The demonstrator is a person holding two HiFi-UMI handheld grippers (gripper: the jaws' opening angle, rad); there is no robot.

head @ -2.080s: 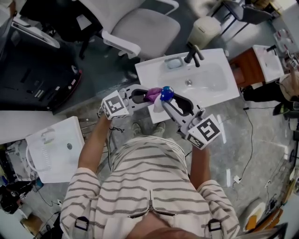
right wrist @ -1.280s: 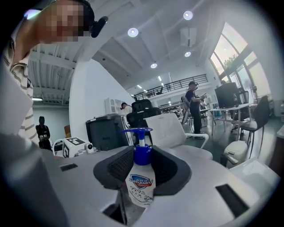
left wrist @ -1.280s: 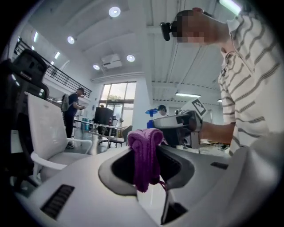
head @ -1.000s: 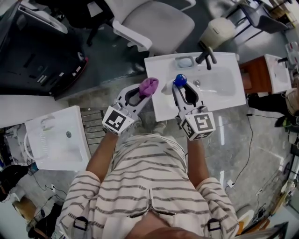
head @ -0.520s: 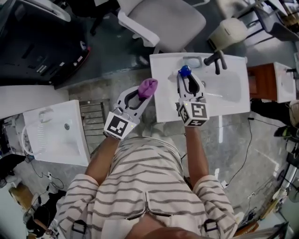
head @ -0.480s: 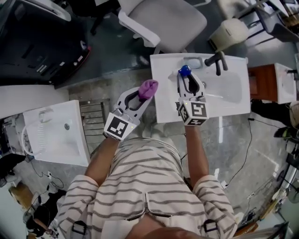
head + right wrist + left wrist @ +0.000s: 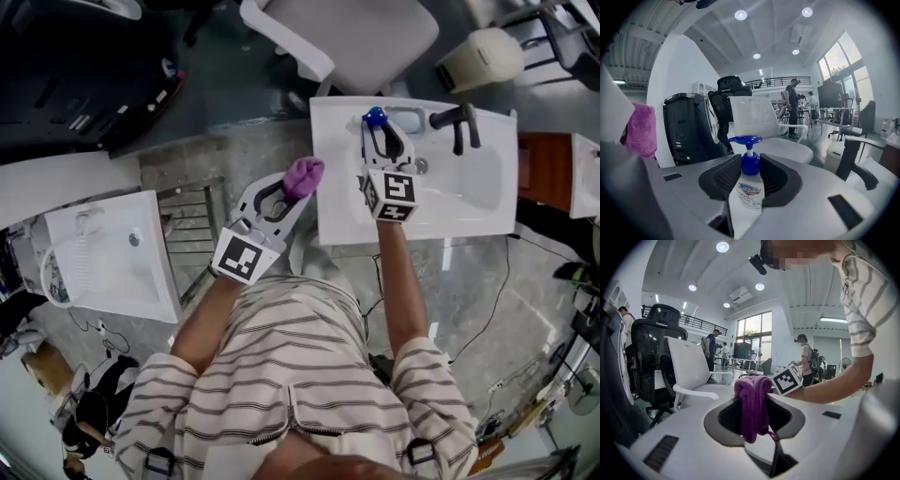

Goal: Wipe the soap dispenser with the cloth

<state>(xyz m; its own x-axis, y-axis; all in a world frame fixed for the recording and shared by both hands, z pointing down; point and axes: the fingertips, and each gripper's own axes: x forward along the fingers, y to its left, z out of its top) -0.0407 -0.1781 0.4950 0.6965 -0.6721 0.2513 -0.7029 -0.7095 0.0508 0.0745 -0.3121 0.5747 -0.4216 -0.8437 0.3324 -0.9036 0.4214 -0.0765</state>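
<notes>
Right tongs (image 7: 750, 174): clenched on a white plastic soap dispenser with blue pump (image 7: 749, 196), which stands upright and is gripped at the shoulder, probably to steady it for wiping. Label: blue-and-red badge, seemingly "Safeguard"; smaller print illegible.
Left tongs (image 7: 754, 414): clamped on a bunched purple terry cloth (image 7: 751, 394). The wad protrudes as a wiping pad, left of the dispenser and not touching it.
Beneath right tongs: white basin surface (image 7: 469, 211).

White soap dispenser (image 7: 749, 193) gripped at neck, bunched purple cloth (image 7: 752, 401)
</notes>
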